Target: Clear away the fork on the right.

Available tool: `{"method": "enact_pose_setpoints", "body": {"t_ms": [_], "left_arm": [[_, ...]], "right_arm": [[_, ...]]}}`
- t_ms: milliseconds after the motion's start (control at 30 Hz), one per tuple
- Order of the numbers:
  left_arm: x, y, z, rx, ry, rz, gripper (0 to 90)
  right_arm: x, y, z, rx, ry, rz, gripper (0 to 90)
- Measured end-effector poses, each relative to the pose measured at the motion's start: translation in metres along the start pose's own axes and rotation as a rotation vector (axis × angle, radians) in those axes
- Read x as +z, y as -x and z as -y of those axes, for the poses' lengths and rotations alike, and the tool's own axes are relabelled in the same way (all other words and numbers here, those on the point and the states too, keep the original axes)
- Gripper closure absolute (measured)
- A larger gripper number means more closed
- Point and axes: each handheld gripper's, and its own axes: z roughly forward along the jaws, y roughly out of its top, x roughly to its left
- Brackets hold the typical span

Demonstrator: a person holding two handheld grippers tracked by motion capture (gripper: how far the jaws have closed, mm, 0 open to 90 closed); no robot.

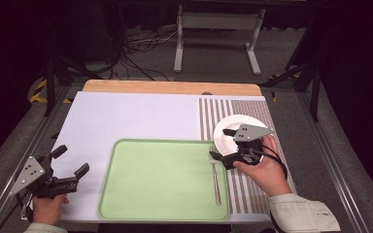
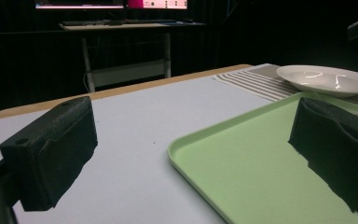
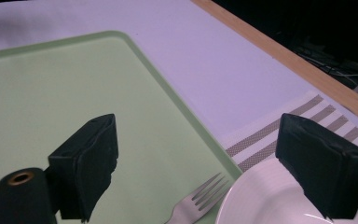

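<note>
The tray [image 1: 160,179] lies on the table [image 1: 126,116] at its near middle, a fork [image 1: 215,180] in the tray along its right edge, and the plate [image 1: 226,130] sits on the mat [image 1: 252,189] just right of the tray's far corner.

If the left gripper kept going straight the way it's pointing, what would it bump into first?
Probably the green tray: the open left gripper points toward its near-left edge, which lies between the jaws just ahead. Height above the table is unclear, so it might skim over it.
</note>
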Motion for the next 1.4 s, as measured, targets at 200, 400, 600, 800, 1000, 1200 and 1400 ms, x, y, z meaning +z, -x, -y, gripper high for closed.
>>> {"method": "enact_pose_setpoints", "body": {"t_ms": [200,400,600,800,1000,1200,1400], "left_arm": [[0.0,0.0,0.0,0.001,-0.002,0.002,1.5],[0.0,0.0,0.0,-0.001,-0.001,0.0,1.5],[0.0,0.001,0.0,0.001,-0.002,0.003,1.5],[0.0,0.001,0.0,-0.003,-0.001,0.003,1.5],[-0.001,0.001,0.0,-0.002,0.0,0.002,1.5],[-0.003,0.001,0.0,-0.004,0.005,-0.004,1.5],[-0.003,0.001,0.0,-0.007,0.011,-0.003,1.5]], "right_arm": [[-0.014,0.003,0.01,0.016,0.051,0.014,13.9],[-0.026,0.006,0.024,0.036,0.1,0.039,13.5],[-0.034,0.01,0.033,0.054,0.146,0.047,13.0],[-0.042,0.012,0.05,0.079,0.178,0.066,12.9],[-0.044,0.015,0.072,0.117,0.209,0.072,12.6],[-0.046,0.017,0.087,0.125,0.211,0.062,12.0],[-0.046,0.018,0.101,0.144,0.209,0.082,11.8]]}}
